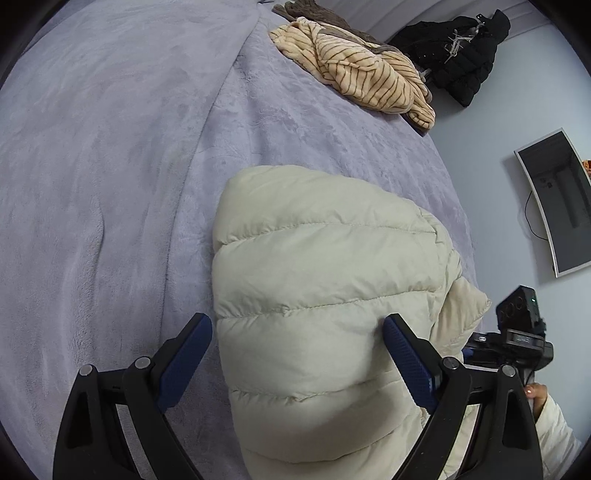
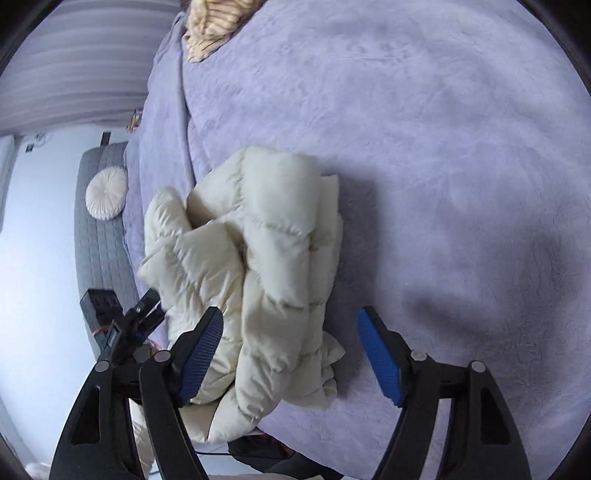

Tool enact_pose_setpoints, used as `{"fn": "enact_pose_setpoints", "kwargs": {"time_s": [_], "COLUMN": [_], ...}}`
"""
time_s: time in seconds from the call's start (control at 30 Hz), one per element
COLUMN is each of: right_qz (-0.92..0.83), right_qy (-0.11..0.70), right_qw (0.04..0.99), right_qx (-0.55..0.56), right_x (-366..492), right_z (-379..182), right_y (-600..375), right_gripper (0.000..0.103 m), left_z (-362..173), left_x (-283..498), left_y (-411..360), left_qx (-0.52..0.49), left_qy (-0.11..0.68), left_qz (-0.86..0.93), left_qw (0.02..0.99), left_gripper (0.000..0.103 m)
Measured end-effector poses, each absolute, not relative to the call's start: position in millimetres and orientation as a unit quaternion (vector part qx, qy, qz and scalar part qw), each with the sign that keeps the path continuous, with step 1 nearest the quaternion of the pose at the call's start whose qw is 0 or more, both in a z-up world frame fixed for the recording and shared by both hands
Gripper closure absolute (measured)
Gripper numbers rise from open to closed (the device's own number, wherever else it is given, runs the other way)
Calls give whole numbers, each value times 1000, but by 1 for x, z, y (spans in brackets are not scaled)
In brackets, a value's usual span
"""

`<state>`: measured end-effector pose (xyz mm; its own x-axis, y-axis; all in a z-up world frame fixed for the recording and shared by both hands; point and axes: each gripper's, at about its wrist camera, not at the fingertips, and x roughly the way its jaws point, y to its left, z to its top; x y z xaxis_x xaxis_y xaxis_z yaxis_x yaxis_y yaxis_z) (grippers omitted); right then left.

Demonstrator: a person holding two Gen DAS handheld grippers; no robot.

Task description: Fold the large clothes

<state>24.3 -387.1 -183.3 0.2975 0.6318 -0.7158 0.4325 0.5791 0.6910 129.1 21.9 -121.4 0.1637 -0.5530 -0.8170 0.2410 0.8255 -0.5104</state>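
Note:
A cream puffer jacket (image 1: 325, 295) lies folded into a thick bundle on the lavender bed cover (image 1: 110, 166), near the bed's edge. My left gripper (image 1: 297, 328) is open, its blue pads spread either side of the bundle's near end, right above it. In the right wrist view the same jacket (image 2: 258, 251) shows as a lumpy stack. My right gripper (image 2: 290, 328) is open and holds nothing; its left pad (image 2: 201, 354) is against the jacket's side and its right pad (image 2: 380, 354) is over bare cover. The left gripper also shows in the right wrist view (image 2: 144, 302) at the left.
A beige striped garment (image 1: 354, 70) and a brown one (image 1: 321, 14) lie at the far end of the bed. A black jacket (image 1: 465, 62) lies on the floor beyond. A monitor (image 1: 561, 199) lies on the floor to the right. A grey mat with a round cushion (image 2: 107, 192) lies beside the bed.

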Motion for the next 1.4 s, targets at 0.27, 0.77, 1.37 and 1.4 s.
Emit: {"fn": "enact_pose_setpoints", "kwargs": {"time_s": [0.27,0.77,1.37,1.4], "right_qz": [114,135,98,106], "right_qy": [617,631,561,560], "right_qw": [675,645,736,743], "right_qx": [389,410,366,350], "right_x": [42,45,31,34], "right_z": [-251,-247,-115,-106], "right_y": [-341,-341,-349,-341], "right_gripper": [94,95,29,29], "left_z": [-114,-83,-102,-103], "left_x": [107,62,66,65], "left_y": [-36,-66,-55,-56], "left_qx": [-43,54,80,82], "left_qy": [579,546,560,560], "left_qz": [-324,-363,-346,-346], "left_qw": [747,754,748,748], "left_gripper": [9,9,9,9]}}
